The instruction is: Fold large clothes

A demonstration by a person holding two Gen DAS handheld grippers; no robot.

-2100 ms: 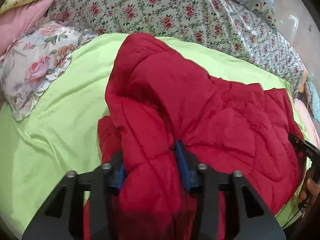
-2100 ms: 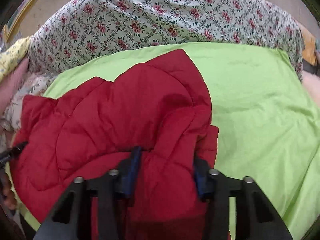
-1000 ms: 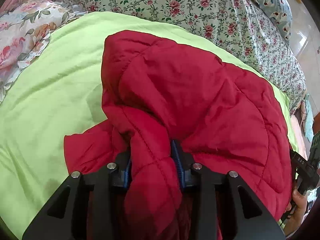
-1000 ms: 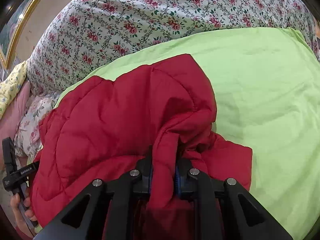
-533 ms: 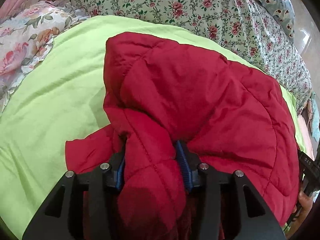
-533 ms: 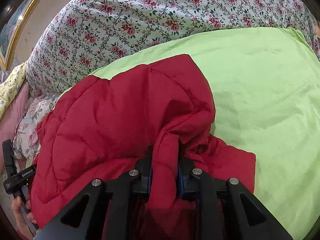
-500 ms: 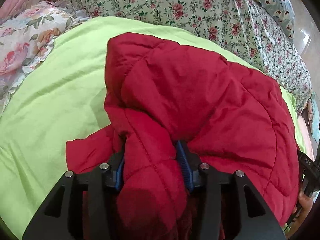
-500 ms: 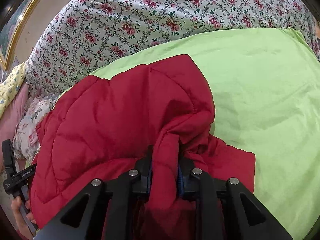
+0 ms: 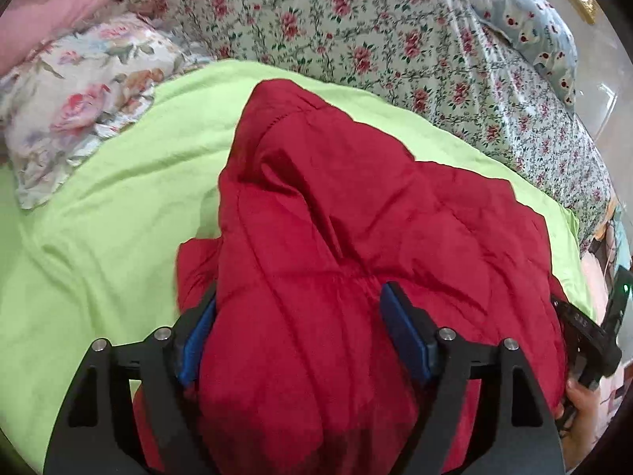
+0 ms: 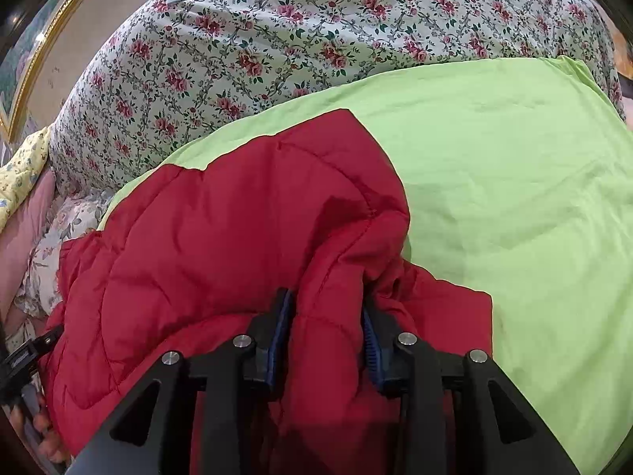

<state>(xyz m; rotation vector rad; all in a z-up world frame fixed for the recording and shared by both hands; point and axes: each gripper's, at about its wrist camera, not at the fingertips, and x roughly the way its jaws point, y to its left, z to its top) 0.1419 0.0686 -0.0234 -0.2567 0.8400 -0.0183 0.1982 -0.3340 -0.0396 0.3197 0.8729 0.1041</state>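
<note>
Reaching forward low over the bed, the left claw (image 9: 300,316) stands wide, its blue pads (image 9: 403,336) spread either side of a bunched fold of the red quilted jacket (image 9: 356,217) that swells up between them. The right claw (image 10: 326,328) is narrower, its pads pressing a ridge of the same jacket from both sides. The jacket lies heaped on the lime-green sheet (image 10: 494,150), spanning from one claw to the other, with the floral bedspread (image 10: 296,31) beyond and a floral pillow (image 9: 75,99) at the left.
</note>
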